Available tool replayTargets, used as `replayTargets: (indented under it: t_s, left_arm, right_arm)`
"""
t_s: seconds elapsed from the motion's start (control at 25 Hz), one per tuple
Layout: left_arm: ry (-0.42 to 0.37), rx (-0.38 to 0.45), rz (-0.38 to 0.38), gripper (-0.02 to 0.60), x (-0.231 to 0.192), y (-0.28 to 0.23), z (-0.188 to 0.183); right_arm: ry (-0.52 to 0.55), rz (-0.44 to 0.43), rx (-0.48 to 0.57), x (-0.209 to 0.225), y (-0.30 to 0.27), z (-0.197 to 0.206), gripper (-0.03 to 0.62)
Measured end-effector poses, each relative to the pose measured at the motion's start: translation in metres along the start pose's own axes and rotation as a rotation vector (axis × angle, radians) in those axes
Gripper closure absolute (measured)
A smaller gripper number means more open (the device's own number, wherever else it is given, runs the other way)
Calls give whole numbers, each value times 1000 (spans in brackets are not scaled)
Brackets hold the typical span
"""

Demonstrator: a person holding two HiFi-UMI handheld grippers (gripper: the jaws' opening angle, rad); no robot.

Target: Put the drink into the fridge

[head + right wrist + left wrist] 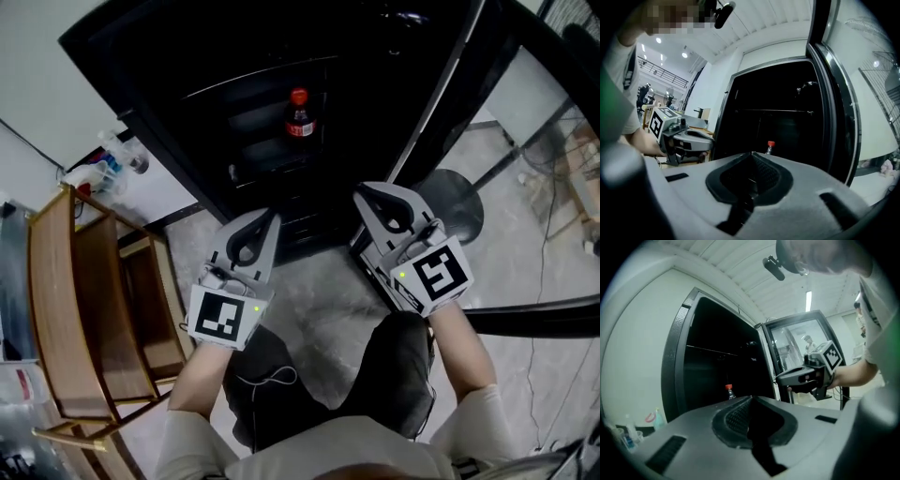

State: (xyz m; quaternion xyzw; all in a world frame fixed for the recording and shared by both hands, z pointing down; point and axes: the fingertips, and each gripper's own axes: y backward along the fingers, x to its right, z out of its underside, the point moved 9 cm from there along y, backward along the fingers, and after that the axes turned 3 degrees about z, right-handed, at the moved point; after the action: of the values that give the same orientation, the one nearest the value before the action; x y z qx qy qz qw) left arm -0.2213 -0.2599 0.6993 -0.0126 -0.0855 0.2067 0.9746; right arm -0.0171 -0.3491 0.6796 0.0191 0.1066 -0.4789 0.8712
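Drink: a small dark bottle with a red cap and red label (298,114) stands upright on a shelf inside the fridge, well apart from both grippers. In each gripper view its cap shows just above the jaw tips, (730,392) and (770,147).
Fridge: a tall black cabinet (159,103) with a dark interior; the bottle is the only thing that can be made out in it.
Fridge door: a black-framed glass door with a silver edge (441,103) stands wide open at the right of the cabinet, (797,338) and (834,93).
Left gripper: the grey two-jaw left gripper (272,217) is held level in front of the opening and points towards the fridge. Its jaws are closed tip to tip with nothing between them (750,398). It also shows from the side in the right gripper view (710,140).
Right gripper: the grey two-jaw right gripper (361,192) is level beside the left one, nearer the open door. Its jaws meet at the tips and carry nothing (751,153). From the left gripper view it appears in front of the door (779,378).
Left of the fridge: a light brown wooden frame (66,309) stands on the grey mottled floor (319,300). Small plastic spray bottles (117,161) sit against the white wall beyond it.
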Motion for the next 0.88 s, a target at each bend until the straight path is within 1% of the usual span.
replayTargets:
  t_s: [0.08,0.16,0.24,0.32,0.44,0.56,0.72,0.88]
  left_arm:
    - [-5,-6,41,574,1,-1,-10]
    - [-7,-19,63,574,2,-3,-23]
    - [-4,-12,63,574,2,-8,-39]
    - [19,1,52,574,4,-11,-59]
    - [54,-42,46,574,11,-3,-96]
    - [99,-73,24,574,19,14,-142]
    - [116,-107,-13,575,30,47,-213]
    - [120,-79,-63,575,37,78,-300]
  right_arm:
    - [1,-13,-17,4,3,-15,588]
    - [-6,-24,-36,11,7,-31,588]
    - [-31,-18,-45,23,10,-47,588]
    - [-67,-9,-51,32,17,-61,588]
    - [-92,-5,-63,33,32,-89,588]
    - [-117,-19,-89,25,50,-131,588]
    - [-160,-46,-112,23,79,-207,588]
    - [-149,-53,-117,31,108,-291,588]
